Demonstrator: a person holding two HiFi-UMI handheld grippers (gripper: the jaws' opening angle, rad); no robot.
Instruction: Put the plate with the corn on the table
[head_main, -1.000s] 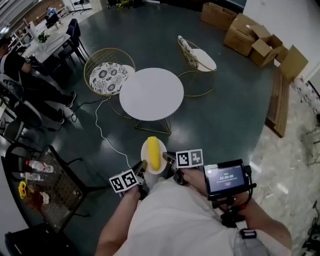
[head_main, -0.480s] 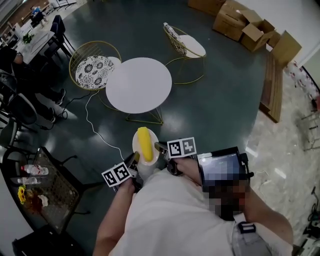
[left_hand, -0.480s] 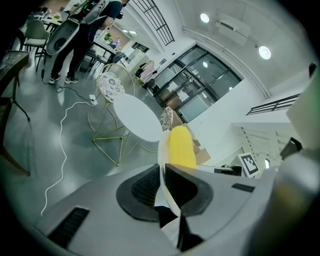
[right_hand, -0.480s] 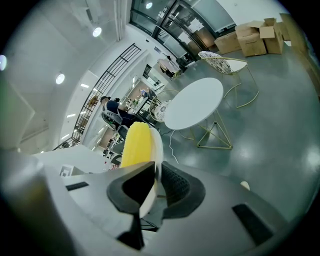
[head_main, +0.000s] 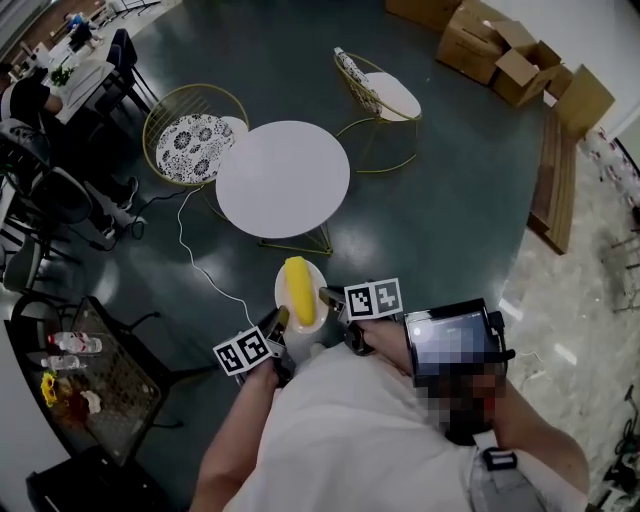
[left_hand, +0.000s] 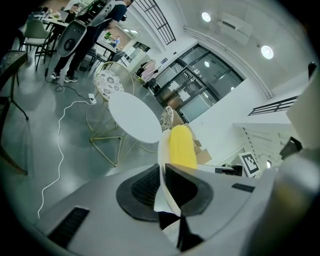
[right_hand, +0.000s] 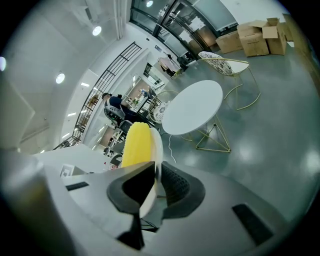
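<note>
Item: white plate (head_main: 280, 293), carried at waist height close to the person's body, clear of any support. Left gripper (head_main: 278, 322) has its jaws closed thin on the near-left rim; right gripper (head_main: 330, 297) is clamped the same way on the near-right rim, each pad pair biting the edge only. Load: one yellow corn cob (head_main: 299, 289), lying loose lengthwise along the plate's middle. Handling, as judged: plate stiff, smooth, probably breakable, and liable to slip in so narrow a pinch; the rim is the only purchase, opposite sides best. The cob is round and unsecured, so it would roll if the plate tilts, and the plate wants holding level. Destination: round white table (head_main: 283, 179), ahead across dark floor, well apart from the plate. Beyond it: two gold wire chairs (head_main: 195, 133), then cardboard boxes (head_main: 500, 55).
</note>
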